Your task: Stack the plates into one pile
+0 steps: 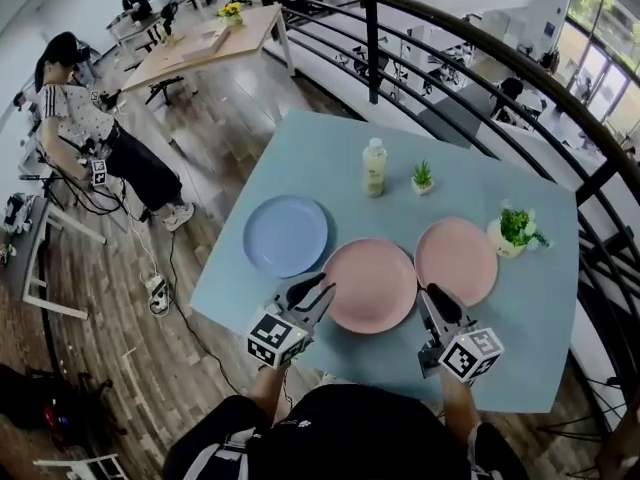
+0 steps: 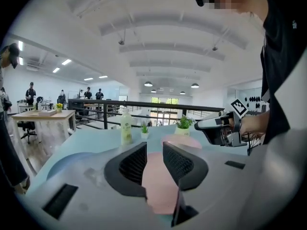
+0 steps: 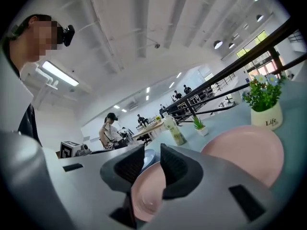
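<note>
On the table (image 1: pixel 330 158) lie one blue plate (image 1: pixel 286 235) and two pink plates (image 1: pixel 368 285) (image 1: pixel 456 260), both hand-held grippers (image 1: pixel 323 288) (image 1: pixel 429 292) released.

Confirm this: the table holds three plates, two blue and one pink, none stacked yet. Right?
Wrong on colours. The head view shows one blue plate and two pink ones: the middle pink plate and the right pink plate. All three lie on the table, none stacked yet.

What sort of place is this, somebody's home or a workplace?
Most likely an open-plan office or lab on an upper level. A black railing runs behind the blue table, with more desks seemingly below it, and people sit near a wooden desk.
</note>
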